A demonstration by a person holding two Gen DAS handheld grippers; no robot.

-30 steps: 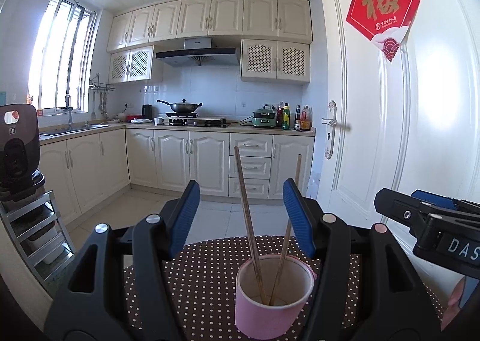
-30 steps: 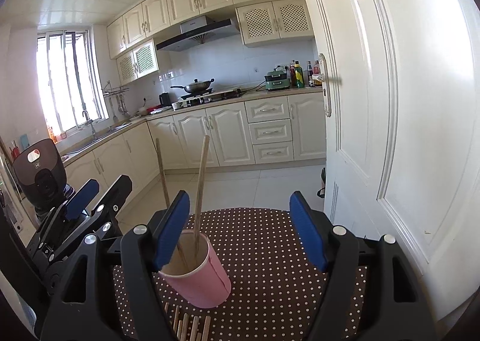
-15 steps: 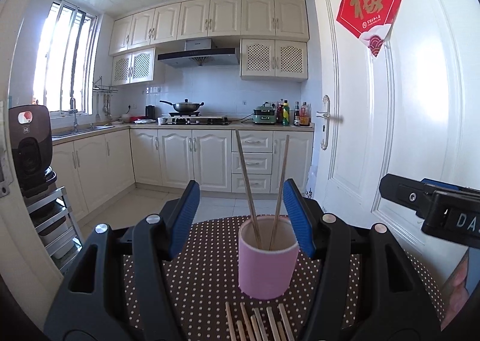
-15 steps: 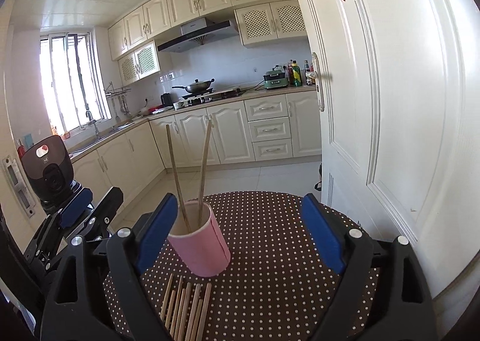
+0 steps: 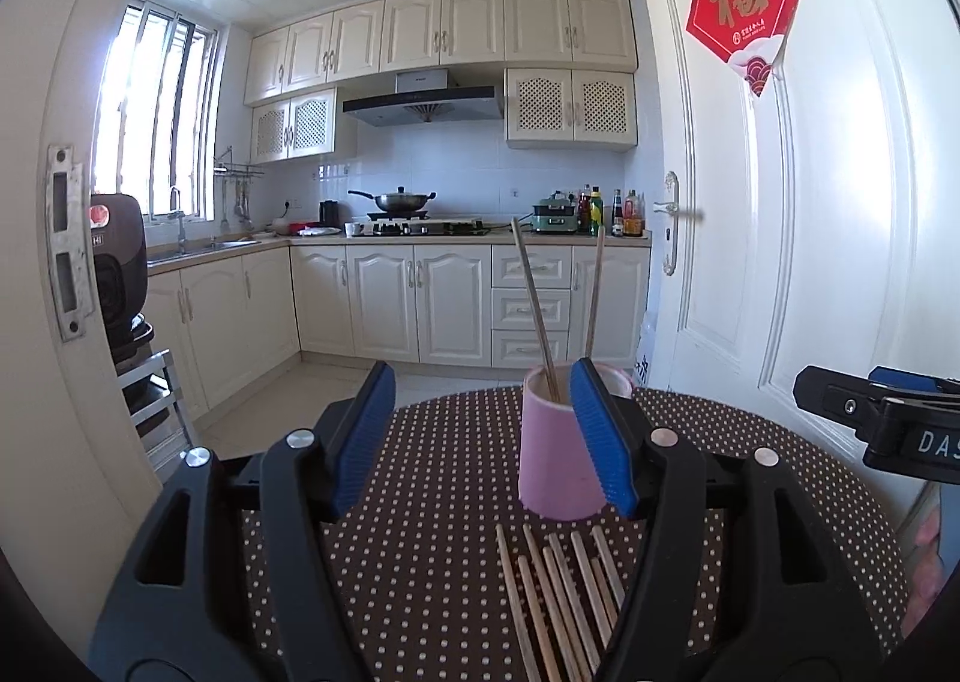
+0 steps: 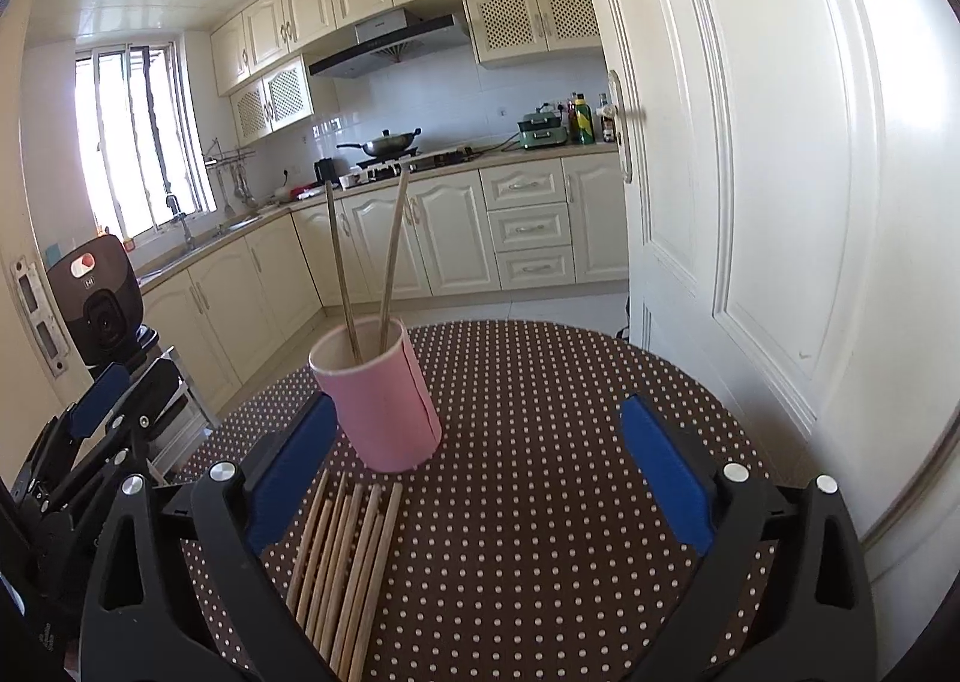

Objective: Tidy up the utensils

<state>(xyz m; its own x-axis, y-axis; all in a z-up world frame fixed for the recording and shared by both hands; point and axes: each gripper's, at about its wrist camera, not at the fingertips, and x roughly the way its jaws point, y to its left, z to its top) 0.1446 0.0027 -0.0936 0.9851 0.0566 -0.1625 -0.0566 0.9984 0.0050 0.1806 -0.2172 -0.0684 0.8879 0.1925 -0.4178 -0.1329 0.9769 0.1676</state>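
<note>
A pink cup (image 5: 555,454) (image 6: 384,400) stands on the round, brown dotted table (image 5: 444,508) (image 6: 540,400) with two chopsticks (image 5: 537,310) (image 6: 393,256) upright in it. Several loose chopsticks (image 5: 555,592) (image 6: 345,550) lie side by side in front of the cup. My left gripper (image 5: 483,436) hovers over the table with its jaws opening slightly and nothing between them; the cup stands just beyond its right finger. My right gripper (image 6: 477,472) has its jaws opening wide, empty, the cup past its left finger. Each gripper also shows in the other's view, the right gripper (image 5: 882,418) and the left gripper (image 6: 90,430).
A white door (image 5: 792,274) (image 6: 750,172) stands close to the table's right side. A black appliance on a metal rack (image 5: 117,268) (image 6: 99,298) is at the left. Kitchen cabinets and tiled floor lie beyond the table's far edge.
Both grippers have drawn back from the cup and sunk lower, so the loose chopsticks on the table came into view. The right gripper's jaws have spread much wider.
</note>
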